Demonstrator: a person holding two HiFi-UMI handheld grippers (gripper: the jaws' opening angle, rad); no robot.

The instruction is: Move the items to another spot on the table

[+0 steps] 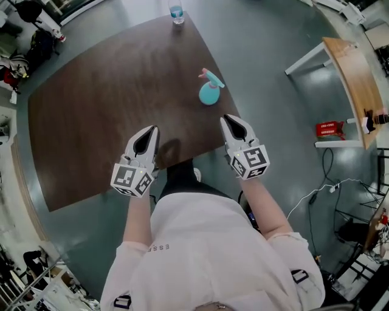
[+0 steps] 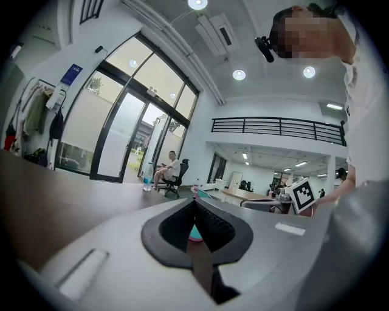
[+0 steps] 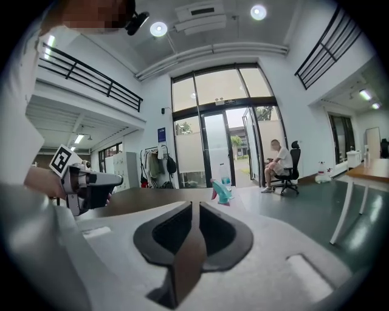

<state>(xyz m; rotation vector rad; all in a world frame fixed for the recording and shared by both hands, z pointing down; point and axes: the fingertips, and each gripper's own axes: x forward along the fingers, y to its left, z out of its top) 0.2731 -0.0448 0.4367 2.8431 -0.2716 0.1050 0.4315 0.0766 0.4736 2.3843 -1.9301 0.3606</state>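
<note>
At the near edge of the bench (image 1: 91,121), both grippers hang side by side and point toward 12 o'clock over the dark brown top. The left gripper (image 1: 146,138) is just above the bench edge. Its jaws are closed together and hold nothing. In the left gripper view, only a small teal patch of the sprayer far ahead shows through the hollow between the pads. The right gripper (image 1: 234,126) is at the right corner of the bench, near the edge. Its jaws are almost together, with only a thin slit between them, and they are empty too.

The sprayer (image 1: 209,90), teal with a pink trigger, stands upright on the bench near its right edge. It is at about 11 o'clock from the right gripper and about 1 o'clock from the left one, apart from both. In the right gripper view it shows a little to the right of the jaw line, further along the bench. A bottle (image 1: 176,12) with a blue label stands at the far edge of the bench, at 12 o'clock, well apart from the sprayer.

On the floor at 3 o'clock from the bench there is a light wooden table (image 1: 355,79), and a red box (image 1: 329,129) lies beside it.
</note>
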